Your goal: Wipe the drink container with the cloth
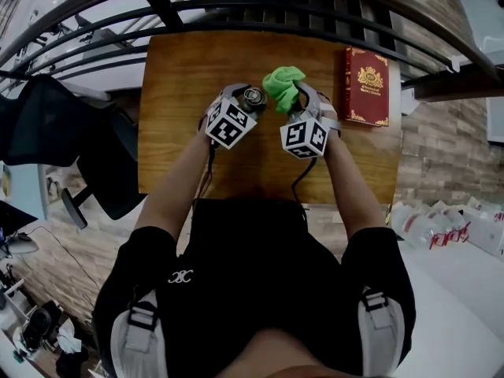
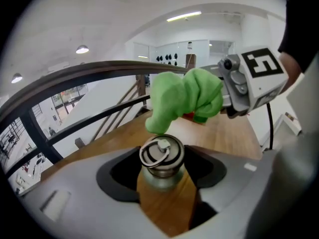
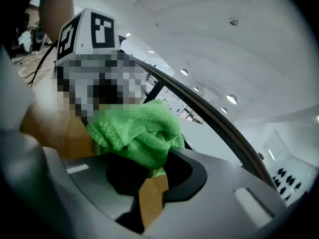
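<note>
The left tongs (image 1: pixel 250 94) grasp the steel drink container (image 2: pixel 161 156) by its body at the middle of the wooden worktop (image 1: pixel 189 77) — long axis upright, ring-topped lid pointing up. At its 3 o'clock, the right tongs (image 3: pixel 149 176) are clenched on a bunched green cloth (image 1: pixel 282 83) just beside the lid — a red book (image 1: pixel 365 85) lies farther toward 3 o'clock.

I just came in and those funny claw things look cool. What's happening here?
A person holds a gripper in each hand over a wooden table. The left gripper clamps a metal drink bottle. The right gripper pinches a green cloth, bunched up right by the bottle's top. A red book lies off to the right.
</note>
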`<state>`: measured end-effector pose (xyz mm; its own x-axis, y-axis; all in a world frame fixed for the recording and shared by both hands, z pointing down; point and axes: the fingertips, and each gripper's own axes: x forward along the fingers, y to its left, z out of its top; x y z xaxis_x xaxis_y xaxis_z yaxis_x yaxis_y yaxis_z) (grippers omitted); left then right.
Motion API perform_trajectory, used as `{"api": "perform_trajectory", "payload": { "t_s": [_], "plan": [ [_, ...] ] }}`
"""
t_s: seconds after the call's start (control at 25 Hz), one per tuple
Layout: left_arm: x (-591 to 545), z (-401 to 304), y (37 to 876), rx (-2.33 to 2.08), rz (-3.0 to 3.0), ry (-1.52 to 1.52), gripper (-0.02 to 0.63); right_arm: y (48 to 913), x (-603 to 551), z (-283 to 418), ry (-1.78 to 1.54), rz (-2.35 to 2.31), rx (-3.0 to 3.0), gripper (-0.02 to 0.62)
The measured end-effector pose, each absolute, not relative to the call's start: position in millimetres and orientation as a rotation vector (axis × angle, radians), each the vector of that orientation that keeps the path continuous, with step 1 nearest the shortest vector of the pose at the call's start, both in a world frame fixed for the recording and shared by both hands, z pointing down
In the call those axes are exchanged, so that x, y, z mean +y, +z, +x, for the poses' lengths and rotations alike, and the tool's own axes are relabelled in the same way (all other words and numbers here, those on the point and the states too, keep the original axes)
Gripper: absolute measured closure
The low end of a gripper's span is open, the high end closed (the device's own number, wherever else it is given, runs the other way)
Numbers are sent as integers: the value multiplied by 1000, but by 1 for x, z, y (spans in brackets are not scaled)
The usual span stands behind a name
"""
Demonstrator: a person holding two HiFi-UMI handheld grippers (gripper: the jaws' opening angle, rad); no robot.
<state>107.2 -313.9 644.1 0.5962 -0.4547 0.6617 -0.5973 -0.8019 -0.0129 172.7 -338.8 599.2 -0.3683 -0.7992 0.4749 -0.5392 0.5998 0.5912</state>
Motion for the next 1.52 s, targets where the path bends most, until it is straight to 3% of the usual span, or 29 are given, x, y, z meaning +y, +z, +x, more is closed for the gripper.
{"api": "perform_trajectory", "payload": {
  "t_s": [0.36,0.6,1.0,1.52],
  "plan": [
    [-297,104,646,-845,2677,1040,287,605,-343,129,-1009,604,-1847,537],
    [-290,99,647,-852,2691,1045,288,614,-339,107,-1159,432,-1757,537],
    [-275,96,651,-828,2760,1117,288,646,-352,87,-1280,132,-1657,537],
    [-276,84,651,-903,2682,1004,288,711,-360,125,-998,138,-1612,537]
  ]
}}
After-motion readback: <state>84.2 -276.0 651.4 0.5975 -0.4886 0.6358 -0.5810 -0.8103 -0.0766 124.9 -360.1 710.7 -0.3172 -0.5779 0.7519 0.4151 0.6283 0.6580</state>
